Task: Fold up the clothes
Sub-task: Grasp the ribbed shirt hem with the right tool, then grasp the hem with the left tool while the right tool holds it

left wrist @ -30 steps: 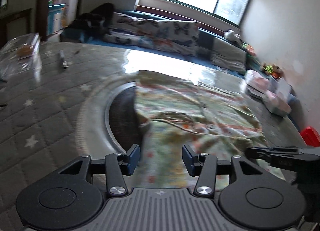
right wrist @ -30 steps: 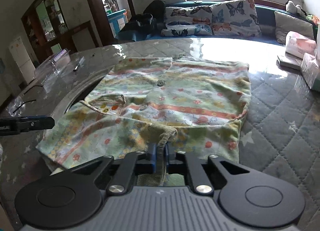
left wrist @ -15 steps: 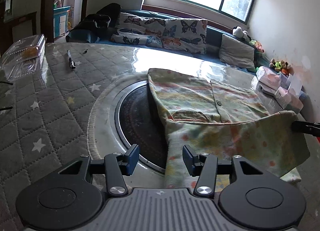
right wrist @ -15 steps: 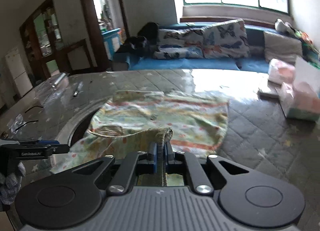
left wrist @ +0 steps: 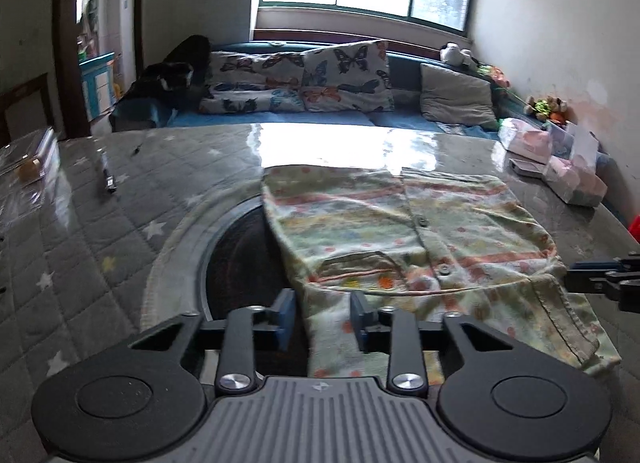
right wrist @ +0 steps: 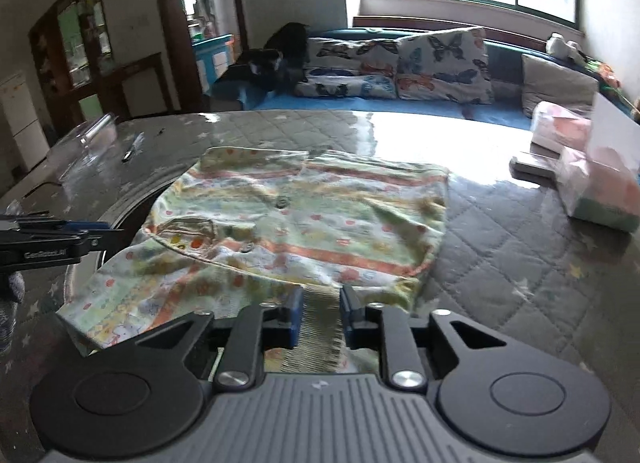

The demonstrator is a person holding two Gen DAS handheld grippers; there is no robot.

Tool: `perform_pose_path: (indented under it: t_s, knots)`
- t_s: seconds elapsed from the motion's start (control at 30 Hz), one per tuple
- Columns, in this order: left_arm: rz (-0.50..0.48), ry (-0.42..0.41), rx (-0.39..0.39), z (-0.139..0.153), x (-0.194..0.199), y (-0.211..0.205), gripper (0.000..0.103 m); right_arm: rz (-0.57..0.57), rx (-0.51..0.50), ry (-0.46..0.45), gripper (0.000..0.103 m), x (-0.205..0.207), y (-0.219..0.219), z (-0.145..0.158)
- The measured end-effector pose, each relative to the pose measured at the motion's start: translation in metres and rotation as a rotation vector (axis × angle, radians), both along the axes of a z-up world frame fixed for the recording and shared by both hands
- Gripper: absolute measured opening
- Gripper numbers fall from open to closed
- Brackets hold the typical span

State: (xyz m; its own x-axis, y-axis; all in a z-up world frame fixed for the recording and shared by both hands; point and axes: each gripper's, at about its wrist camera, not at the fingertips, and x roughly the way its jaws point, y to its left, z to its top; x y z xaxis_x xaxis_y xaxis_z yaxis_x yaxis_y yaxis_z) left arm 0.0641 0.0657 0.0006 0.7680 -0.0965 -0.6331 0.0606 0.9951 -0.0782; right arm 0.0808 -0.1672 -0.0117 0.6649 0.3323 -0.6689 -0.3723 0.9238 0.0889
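one soft, light floral shirt (right wrist: pixel 296 219) lies half over the round dark inset (left wrist: pixel 240 263), limp and sure to sag unless pinched at hems. left gripper (left wrist: pixel 322 317) is closing around its near edge, pads not yet pressing; right gripper (right wrist: pixel 320 317) is opening, cloth loose between its jaws.

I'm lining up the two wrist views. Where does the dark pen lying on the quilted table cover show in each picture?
Left wrist view: the pen lies at the left, on the quilted table cover, left of the shirt.
Right wrist view: the pen is small, upper left, beyond the shirt's far left corner.
Shared landmark: the butterfly cushions under the window.
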Motion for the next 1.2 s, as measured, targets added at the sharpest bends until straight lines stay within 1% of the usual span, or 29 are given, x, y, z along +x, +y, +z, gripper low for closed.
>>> perform_pose_path:
  t_s: [0.1, 0.2, 0.27, 0.3, 0.37, 0.43, 0.63, 0.77, 0.83, 0.93, 0.97, 1.0, 1.03, 1.07, 1.1, 1.17, 1.2]
  knots:
    - [-0.043, 0.000, 0.002, -0.004, 0.003, -0.008, 0.016, 0.029, -0.011, 0.009, 0.020, 0.005, 0.009, -0.009]
    - [-0.083, 0.006, 0.026, -0.012, 0.006, -0.016, 0.015, 0.042, -0.018, 0.026, 0.021, 0.010, 0.014, -0.017]
    - [-0.077, 0.026, 0.050, -0.020, 0.012, -0.017, 0.015, 0.052, -0.026, 0.035, 0.023, 0.012, 0.016, -0.022]
    - [-0.076, 0.028, 0.057, -0.023, 0.013, -0.016, 0.013, 0.062, -0.033, 0.034, 0.024, 0.012, 0.016, -0.024]
    - [-0.080, 0.017, 0.066, -0.027, 0.013, -0.013, 0.013, 0.080, -0.051, 0.032, 0.027, 0.008, 0.016, -0.023]
    - [-0.081, 0.011, 0.085, -0.026, 0.012, -0.012, 0.015, 0.103, -0.069, 0.031, 0.031, 0.001, 0.017, -0.019]
    - [-0.075, 0.008, 0.128, -0.029, 0.003, -0.007, 0.018, 0.182, -0.114, 0.041, 0.032, -0.027, 0.014, -0.016]
    - [-0.066, 0.013, 0.144, -0.023, -0.006, -0.007, 0.018, 0.207, -0.137, 0.035, 0.032, -0.045, 0.009, -0.017]
    - [-0.081, 0.015, 0.128, -0.014, -0.016, -0.009, 0.018, 0.216, -0.149, 0.032, 0.033, -0.051, 0.008, -0.016]
    - [-0.128, 0.013, 0.076, 0.003, -0.036, -0.015, 0.024, 0.219, -0.164, 0.027, 0.035, -0.057, 0.005, -0.016]
    - [-0.145, 0.015, 0.058, 0.007, -0.043, -0.018, 0.030, 0.221, -0.168, 0.026, 0.035, -0.059, 0.005, -0.016]
    - [-0.163, 0.019, 0.039, 0.012, -0.049, -0.021, 0.035, 0.223, -0.172, 0.024, 0.035, -0.061, 0.004, -0.016]
    - [-0.180, 0.025, 0.022, 0.016, -0.055, -0.024, 0.036, 0.226, -0.174, 0.022, 0.036, -0.061, 0.003, -0.015]
    - [-0.194, 0.034, 0.008, 0.018, -0.059, -0.027, 0.036, 0.228, -0.174, 0.021, 0.037, -0.062, 0.002, -0.014]
    - [-0.203, 0.053, -0.009, 0.019, -0.062, -0.029, 0.040, 0.229, -0.174, 0.019, 0.038, -0.063, 0.001, -0.012]
    - [-0.219, 0.100, -0.044, 0.019, -0.067, -0.034, 0.045, 0.234, -0.178, 0.013, 0.039, -0.066, -0.002, -0.009]
    - [-0.221, 0.126, -0.059, 0.017, -0.069, -0.036, 0.046, 0.240, -0.183, 0.007, 0.040, -0.069, -0.003, -0.008]
